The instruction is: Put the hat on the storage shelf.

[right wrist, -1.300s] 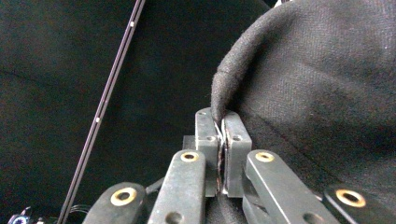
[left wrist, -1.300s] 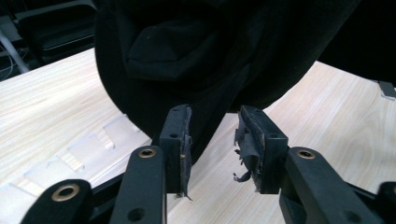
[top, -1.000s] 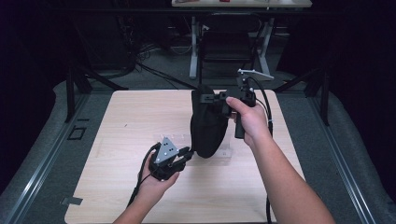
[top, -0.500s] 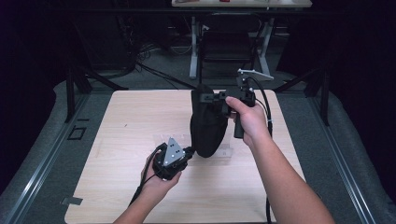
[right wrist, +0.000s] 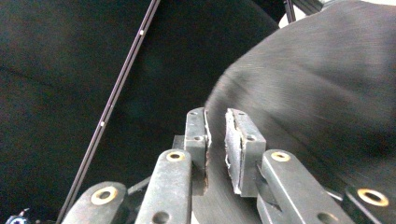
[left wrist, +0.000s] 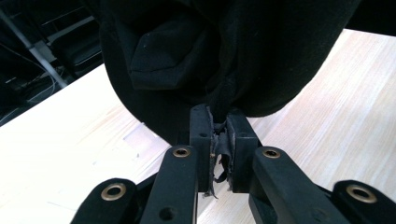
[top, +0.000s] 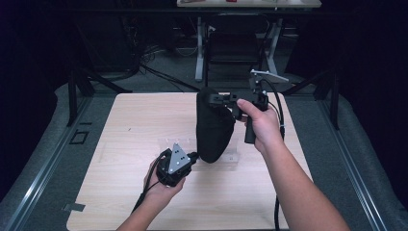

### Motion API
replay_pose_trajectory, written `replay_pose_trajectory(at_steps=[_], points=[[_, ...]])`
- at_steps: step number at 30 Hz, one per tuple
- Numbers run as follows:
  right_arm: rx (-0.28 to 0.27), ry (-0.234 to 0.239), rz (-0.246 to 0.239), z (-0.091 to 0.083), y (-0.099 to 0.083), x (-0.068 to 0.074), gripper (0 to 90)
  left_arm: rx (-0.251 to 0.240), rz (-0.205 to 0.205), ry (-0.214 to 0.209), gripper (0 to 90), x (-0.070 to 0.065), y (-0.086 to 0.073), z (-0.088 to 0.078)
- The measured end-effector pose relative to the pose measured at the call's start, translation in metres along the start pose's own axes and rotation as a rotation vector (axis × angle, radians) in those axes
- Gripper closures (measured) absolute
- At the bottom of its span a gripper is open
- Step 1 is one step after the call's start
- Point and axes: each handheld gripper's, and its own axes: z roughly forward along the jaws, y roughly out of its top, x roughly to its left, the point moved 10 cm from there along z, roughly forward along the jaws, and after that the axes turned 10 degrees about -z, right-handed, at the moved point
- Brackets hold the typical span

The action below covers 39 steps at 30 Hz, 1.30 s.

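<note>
Pale wooden table (top: pixel 120 144): left gripper (left wrist: pixel 218 140) has just clamped the black garment's (top: pixel 214 130) near hem, right gripper (right wrist: pixel 215 135) just parting, cloth between, probably handing over.

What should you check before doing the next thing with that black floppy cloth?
1. Left hand-held gripper has the black cloth pinched: ok, its jaws are shut on a fold at the bottom edge.
2. Right hand-held gripper grips the cloth: not ok, its jaws have just been opening, with a gap between the pads and cloth still in between.
3. Cloth off the table: cannot tell, its lower end hangs close to the wood.
4. Cloth spread flat: not ok, it hangs bunched.
5. Room on the table to lay it down: ok, bare wood around it.
</note>
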Motion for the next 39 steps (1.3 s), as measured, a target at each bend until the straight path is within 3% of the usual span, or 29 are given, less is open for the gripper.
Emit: replay_pose_trajectory(at_steps=[11,14,16,21,24,33,36,39], points=[[-0.012,-0.016,-0.023,-0.026,-0.005,-0.004,79.0,0.013,-0.001,0.022,85.4,0.012,-0.012,-0.005],[-0.010,-0.019,-0.038,-0.030,-0.009,-0.004,78.8,0.016,-0.016,0.021,85.3,0.015,-0.017,-0.005],[0.000,-0.055,-0.070,-0.034,-0.015,-0.006,78.1,0.024,-0.040,0.020,85.2,0.020,-0.023,-0.004],[0.001,-0.060,-0.081,-0.039,-0.020,-0.008,77.2,0.044,-0.087,0.027,84.6,0.027,-0.040,0.001],[-0.009,-0.065,-0.078,-0.045,-0.023,-0.012,76.7,0.028,-0.139,0.030,84.0,0.034,-0.051,-0.002],[-0.021,-0.094,-0.091,-0.053,-0.024,-0.013,75.5,0.023,-0.152,0.036,82.3,0.036,-0.056,-0.003],[-0.029,-0.143,-0.115,-0.058,-0.024,-0.015,75.0,0.022,-0.161,0.031,76.5,0.037,-0.057,-0.006],[-0.028,-0.153,-0.118,-0.063,-0.025,-0.017,74.5,0.018,-0.182,0.017,67.2,0.038,-0.057,-0.010]])
